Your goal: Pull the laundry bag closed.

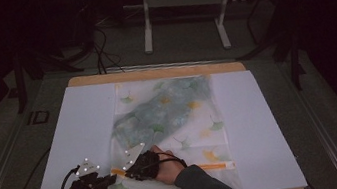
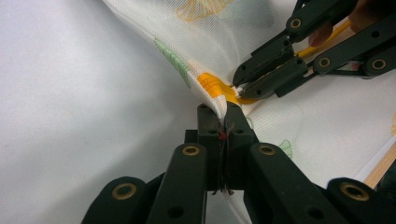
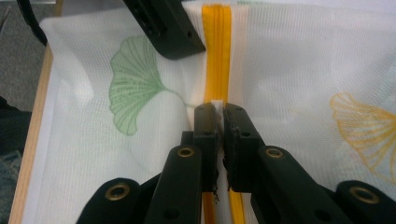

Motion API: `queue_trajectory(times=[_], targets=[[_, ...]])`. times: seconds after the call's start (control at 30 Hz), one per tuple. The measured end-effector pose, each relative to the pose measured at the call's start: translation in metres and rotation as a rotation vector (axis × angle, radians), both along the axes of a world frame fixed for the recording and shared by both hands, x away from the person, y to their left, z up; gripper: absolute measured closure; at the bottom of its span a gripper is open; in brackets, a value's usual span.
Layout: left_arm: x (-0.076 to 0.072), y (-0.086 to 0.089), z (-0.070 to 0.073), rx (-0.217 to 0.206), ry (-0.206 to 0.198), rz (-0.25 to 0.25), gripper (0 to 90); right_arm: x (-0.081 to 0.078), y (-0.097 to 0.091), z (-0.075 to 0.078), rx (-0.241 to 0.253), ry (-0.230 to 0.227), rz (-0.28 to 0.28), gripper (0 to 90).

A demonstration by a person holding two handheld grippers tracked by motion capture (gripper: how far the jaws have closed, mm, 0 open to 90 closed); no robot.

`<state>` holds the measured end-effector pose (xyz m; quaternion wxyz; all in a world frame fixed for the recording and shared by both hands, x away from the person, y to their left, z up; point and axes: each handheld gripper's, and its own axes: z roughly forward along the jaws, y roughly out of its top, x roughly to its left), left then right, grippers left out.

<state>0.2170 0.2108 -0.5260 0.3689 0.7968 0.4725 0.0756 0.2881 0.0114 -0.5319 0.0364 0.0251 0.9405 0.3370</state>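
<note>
1. Nearest, at 7 o'clock on the table in the high view, the left gripper (image 1: 102, 181) has its jaws pressed together on a bunched corner of the white mesh zip bag printed with green and yellow ginkgo leaves (image 1: 188, 122); its own view shows the cloth pinched just below the orange zip end

2. Just beside it, towards 6 o'clock, the right gripper (image 1: 128, 167) is closed too; in its own view the jaws nip a small white tab on the orange zipper strip (image 3: 217, 51), probably the slider pull, though I cannot tell for sure

3. The bag is light, soft and floppy mesh, so it will wrinkle and drag rather than slide stiffly; I judge the best holds are the reinforced zip end and the pull, as taken now

4. Farther off, the bag stretches from the grippers towards 12 o'clock over a white sheet (image 1: 80, 128) on the wooden-edged table (image 1: 153, 71); a bluish bundle (image 1: 159, 113) shows inside its far half
</note>
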Motion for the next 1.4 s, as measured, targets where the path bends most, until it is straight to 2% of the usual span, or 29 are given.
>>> queue_trajectory(times=[0.7,1.4], targets=[[-0.001,0.002,0.001,-0.002,-0.017,-0.003,88.3,0.0,-0.017,0.004,-0.077,-0.025,-0.019,84.9],[-0.002,0.002,0.001,-0.004,-0.019,-0.004,88.3,-0.001,-0.029,0.007,-0.108,-0.026,-0.025,85.0]])
